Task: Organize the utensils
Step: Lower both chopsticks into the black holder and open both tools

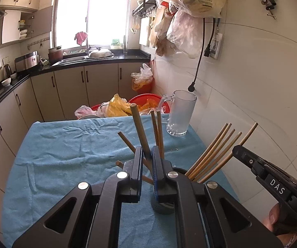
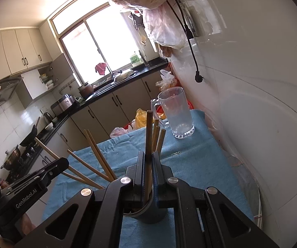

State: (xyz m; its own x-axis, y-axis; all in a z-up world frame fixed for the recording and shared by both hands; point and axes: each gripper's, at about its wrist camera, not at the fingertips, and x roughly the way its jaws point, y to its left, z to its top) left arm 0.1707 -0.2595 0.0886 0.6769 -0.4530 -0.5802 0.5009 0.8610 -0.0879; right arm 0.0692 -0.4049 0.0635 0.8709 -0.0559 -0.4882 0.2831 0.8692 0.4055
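Wooden chopsticks (image 1: 212, 150) fanned upright and leaning in dark round holder (image 2: 148, 212), on blue cloth-covered table

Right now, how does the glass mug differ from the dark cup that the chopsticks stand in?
The glass mug is clear, tall and has a handle; the dark cup is opaque, shorter, and no handle shows. The mug holds no utensils and stands far off near the wall; the cup is full of chopsticks and sits right under the fingers. Both stand upright on the blue towel.

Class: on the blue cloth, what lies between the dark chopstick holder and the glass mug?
A small paper clip lies between holder and mug; otherwise bare cloth, seen in both wrist views.
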